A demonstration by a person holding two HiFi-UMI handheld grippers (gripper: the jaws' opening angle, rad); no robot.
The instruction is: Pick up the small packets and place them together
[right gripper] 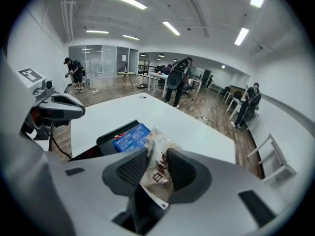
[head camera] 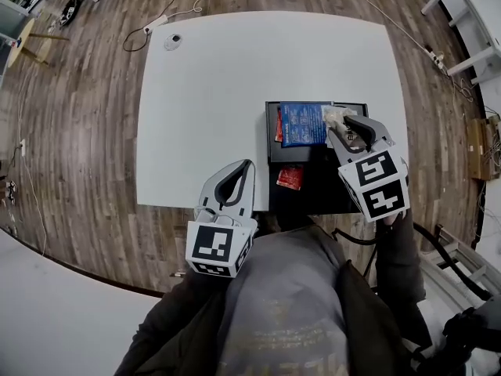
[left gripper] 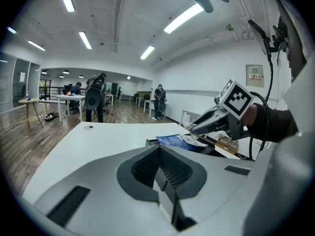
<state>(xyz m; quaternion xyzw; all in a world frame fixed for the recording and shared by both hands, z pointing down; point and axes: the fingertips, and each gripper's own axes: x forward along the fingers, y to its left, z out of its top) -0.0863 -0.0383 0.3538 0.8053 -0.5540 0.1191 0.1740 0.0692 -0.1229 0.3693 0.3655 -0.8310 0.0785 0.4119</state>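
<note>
Small packet (right gripper: pixel 156 167): pale crinkly film with print, clamped between the right gripper (head camera: pixel 338 125) fingers. It sits over the far right part of the black tray (head camera: pixel 313 190), just beside or over the blue packet (head camera: pixel 304 124). Left gripper (left gripper: pixel 162 173): fingers pressed together with nothing in them, near the worktop (head camera: pixel 211 92) edge, well apart from the tray.

Step, my read: packet is picked and now has to be set with the others. The blue packet and a red packet (head camera: pixel 290 177) lie in the tray. A red sliver at the blue one's left edge is likely another.

Next move calls for: come down low beside the blue packet, then let go. Thin film may cling to a pad, so release close to the tray.

Views:
- Right gripper view shows the grip and the print; head view hides both behind the gripper body.
- Only head view shows the red packet and the tray layout.
- Left gripper view gives a side look, with the packet low at the blue one. Touching or clear, cannot tell.
</note>
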